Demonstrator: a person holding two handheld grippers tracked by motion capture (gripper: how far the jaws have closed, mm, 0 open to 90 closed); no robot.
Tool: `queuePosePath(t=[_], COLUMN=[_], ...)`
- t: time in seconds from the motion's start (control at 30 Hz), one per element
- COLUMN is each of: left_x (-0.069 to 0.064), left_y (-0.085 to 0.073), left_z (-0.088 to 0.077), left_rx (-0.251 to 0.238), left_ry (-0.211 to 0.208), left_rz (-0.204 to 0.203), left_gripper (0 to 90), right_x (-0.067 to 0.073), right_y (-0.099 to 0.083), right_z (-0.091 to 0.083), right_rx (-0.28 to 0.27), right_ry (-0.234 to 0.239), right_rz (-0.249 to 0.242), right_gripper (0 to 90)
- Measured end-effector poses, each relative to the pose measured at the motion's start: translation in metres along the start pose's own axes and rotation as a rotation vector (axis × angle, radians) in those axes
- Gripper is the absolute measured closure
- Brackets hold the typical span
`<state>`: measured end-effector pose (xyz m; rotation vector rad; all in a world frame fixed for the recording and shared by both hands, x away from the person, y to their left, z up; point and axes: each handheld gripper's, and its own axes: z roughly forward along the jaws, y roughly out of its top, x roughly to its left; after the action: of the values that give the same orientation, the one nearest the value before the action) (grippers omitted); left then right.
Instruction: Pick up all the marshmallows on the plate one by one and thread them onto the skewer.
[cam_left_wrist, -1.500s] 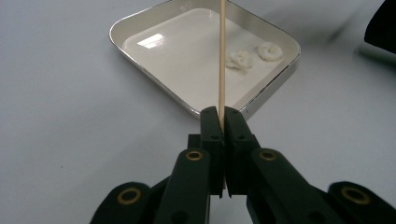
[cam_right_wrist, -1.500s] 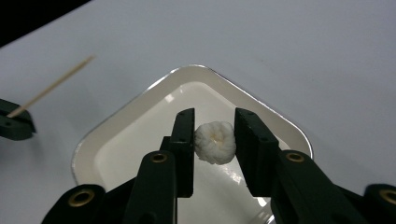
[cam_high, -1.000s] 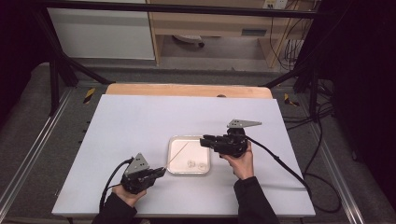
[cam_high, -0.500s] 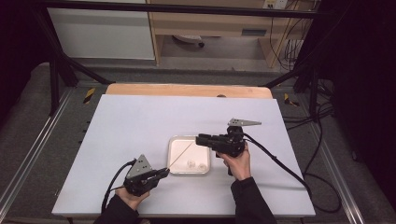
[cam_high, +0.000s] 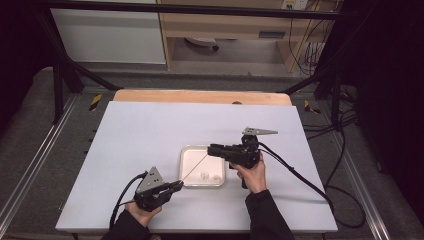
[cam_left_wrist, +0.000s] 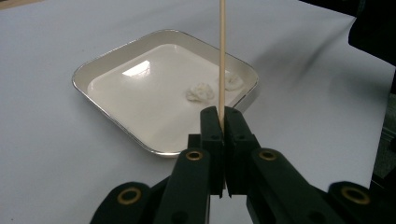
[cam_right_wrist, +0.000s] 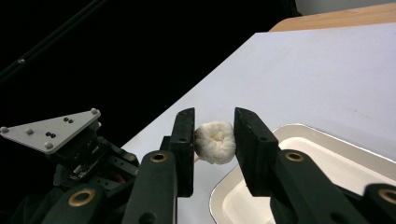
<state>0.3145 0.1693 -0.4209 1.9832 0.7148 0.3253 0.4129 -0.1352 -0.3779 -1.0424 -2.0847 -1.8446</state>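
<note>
**Occlusions and cut-offs**

Left gripper view: skewer (cam_left_wrist: 222, 56) runs off the top edge, far end unseen; its near end is buried between the jaws.
Right gripper view: marshmallow (cam_right_wrist: 215, 142) sides covered by the jaws; tray (cam_right_wrist: 327, 140) cut by the right and bottom edges.
High view: the two lumps (cam_high: 210, 176) in the tray too small to identify.

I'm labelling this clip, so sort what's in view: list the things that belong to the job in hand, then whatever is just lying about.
In use:
- wooden skewer, clamped in the left gripper
- white marshmallow-like lump, held in the right gripper
- white tray with two more lumps

Lying about:
- wooden board at the table's far edge
- yellow-black tape marks on the floor
</note>
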Motion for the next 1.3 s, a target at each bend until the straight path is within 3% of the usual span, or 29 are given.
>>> queuePosePath(t=[0.5,0.83,1.0,1.3], left_x=[-0.001,-0.004,-0.007,-0.008], left_y=[-0.001,-0.001,0.005,0.016], left_z=[0.001,0.006,0.012,0.027], left_rx=[-0.009,-0.012,-0.031,-0.038], left_ry=[0.008,0.013,0.007,-0.003], left_rz=[-0.011,-0.024,-0.032,-0.078], left_gripper=[88.2,88.3,88.2,88.2], right_x=[-0.001,0.003,0.005,0.006], right_y=[-0.008,-0.018,-0.029,-0.037], right_z=[0.009,0.013,0.021,0.025], right_rx=[0.011,0.001,0.045,0.071], right_ry=[0.048,0.033,0.050,0.044], right_rz=[0.040,0.038,0.048,0.055], right_gripper=[73.2,73.3,73.8,73.8])
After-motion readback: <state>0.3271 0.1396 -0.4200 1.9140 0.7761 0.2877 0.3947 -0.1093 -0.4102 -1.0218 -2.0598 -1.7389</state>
